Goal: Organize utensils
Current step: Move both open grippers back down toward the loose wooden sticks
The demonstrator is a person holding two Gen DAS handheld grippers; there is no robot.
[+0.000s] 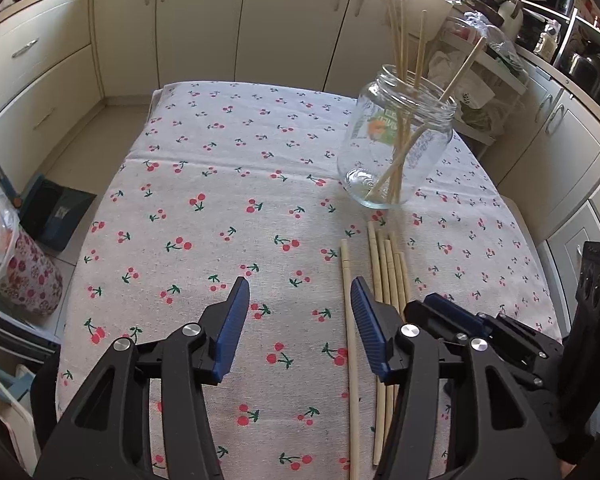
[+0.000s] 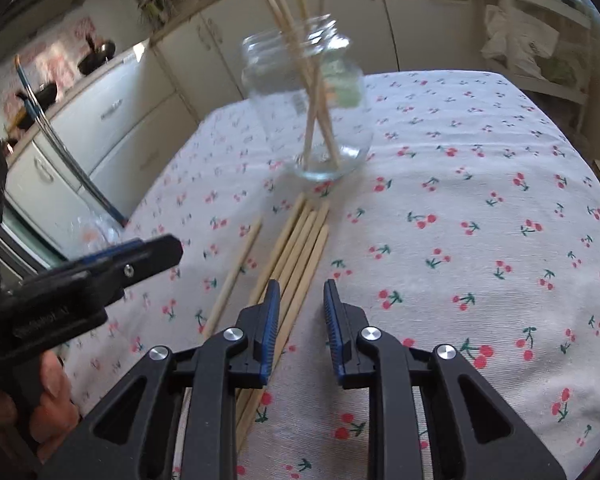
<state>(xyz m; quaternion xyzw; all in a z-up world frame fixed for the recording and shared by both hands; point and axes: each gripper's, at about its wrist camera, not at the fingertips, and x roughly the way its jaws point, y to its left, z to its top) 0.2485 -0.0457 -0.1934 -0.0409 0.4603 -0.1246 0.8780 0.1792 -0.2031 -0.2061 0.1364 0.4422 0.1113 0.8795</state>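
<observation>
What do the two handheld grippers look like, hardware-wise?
Both match: the left gripper and right gripper have black plastic linkage arms with triangular cut-outs, round silver pivot bolts, and two fingers faced with ribbed blue pads. No cables show. A bare hand holds the left one's black handle; no sleeve is visible.

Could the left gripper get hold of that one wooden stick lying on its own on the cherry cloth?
Probably yes. The left gripper, jaws open and empty, hangs just above the lone pale wooden chopstick, which lies apart from the bundle of chopsticks. The right gripper sits close beside it and might crowd the approach.
</observation>
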